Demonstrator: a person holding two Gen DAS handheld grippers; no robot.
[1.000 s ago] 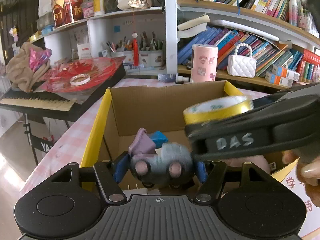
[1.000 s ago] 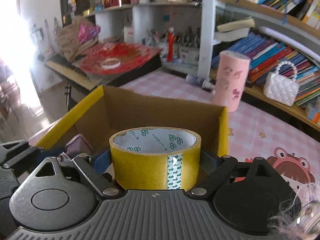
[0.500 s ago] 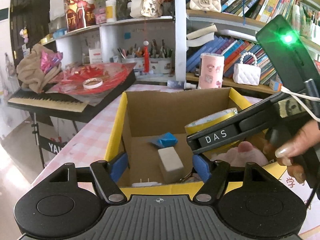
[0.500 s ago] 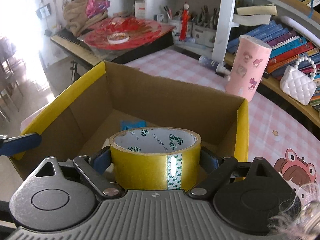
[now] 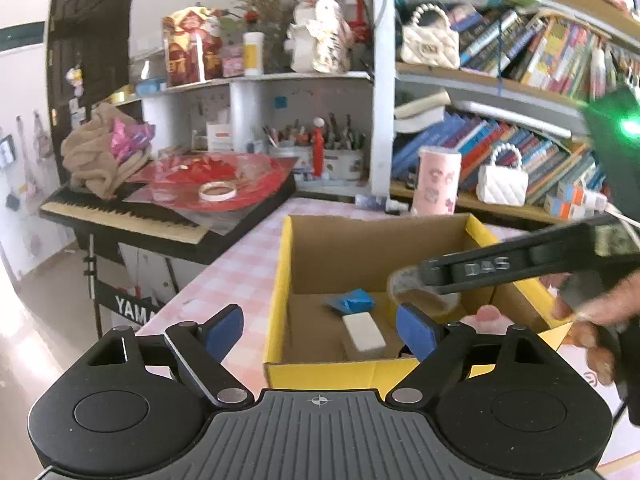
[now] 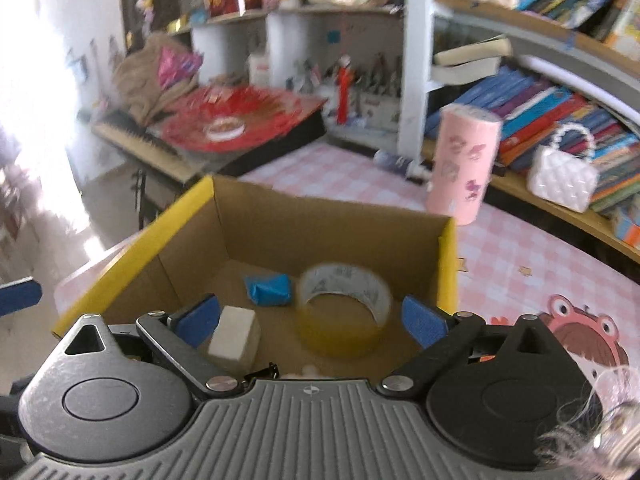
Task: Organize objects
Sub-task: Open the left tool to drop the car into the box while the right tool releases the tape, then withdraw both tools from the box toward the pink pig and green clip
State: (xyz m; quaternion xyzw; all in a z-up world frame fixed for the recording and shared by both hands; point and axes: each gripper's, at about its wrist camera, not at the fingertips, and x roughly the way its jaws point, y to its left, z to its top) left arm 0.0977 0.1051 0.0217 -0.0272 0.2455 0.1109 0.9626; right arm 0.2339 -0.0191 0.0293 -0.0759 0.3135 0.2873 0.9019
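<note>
At nine o'clock in the left wrist view a keyboard (image 5: 132, 220) stands beside the pink checked tabletop (image 5: 240, 272), with a red disc (image 5: 216, 184) and a small tape ring (image 5: 217, 191) lying on it. The left tongs (image 5: 320, 330) hang with their blue pads wide apart and nothing between them, in front of the near yellow edge of the box (image 5: 280, 292). Inside the box, at twelve o'clock from those tongs, lie a blue packet (image 5: 350, 300) and a white block (image 5: 364, 332). At two o'clock the right tongs (image 5: 432, 276) reach over the box from the right, held by a hand (image 5: 592, 312); below their tips the tape roll (image 5: 424, 298) shows as a blur. In the right wrist view the right tongs (image 6: 310, 320) are also spread, gripping nothing, and the tape roll (image 6: 344, 308) sits free between the pads, touching neither, low in the box (image 6: 132, 248); blur hides whether it rests on the floor. The white block (image 6: 234, 338) lies at nine o'clock from the roll, the blue packet (image 6: 268, 289) at eleven. Beyond the box's far right corner, at one o'clock, a pink can (image 6: 464, 164) stands upright on the tabletop (image 6: 520, 248), and a white purse (image 6: 562, 176) sits on the shelf at two o'clock.
</note>
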